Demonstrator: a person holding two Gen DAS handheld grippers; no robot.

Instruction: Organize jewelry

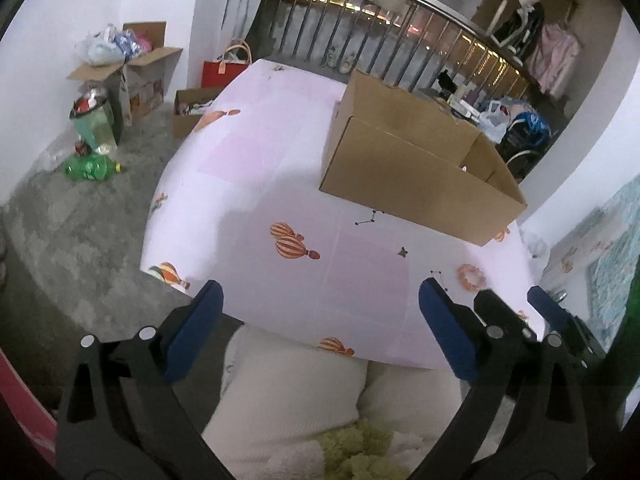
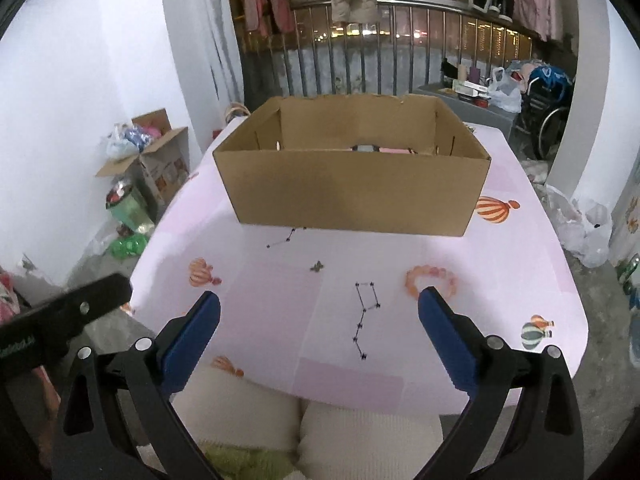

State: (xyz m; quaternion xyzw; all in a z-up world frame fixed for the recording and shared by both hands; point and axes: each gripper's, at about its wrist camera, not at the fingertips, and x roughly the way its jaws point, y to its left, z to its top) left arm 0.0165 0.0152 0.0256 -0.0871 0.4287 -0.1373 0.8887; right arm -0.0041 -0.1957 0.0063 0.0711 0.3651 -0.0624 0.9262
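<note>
Peach bead bracelet flat on tablecloth, a ring, both tools spread, empty.

Brown box, balloon-print pink tablecloth

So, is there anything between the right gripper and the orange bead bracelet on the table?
Nothing visible is in the way. The right gripper is open and empty, and the bracelet lies on the bare tablecloth just beyond its right fingertip. The cardboard box stands farther back.
</note>
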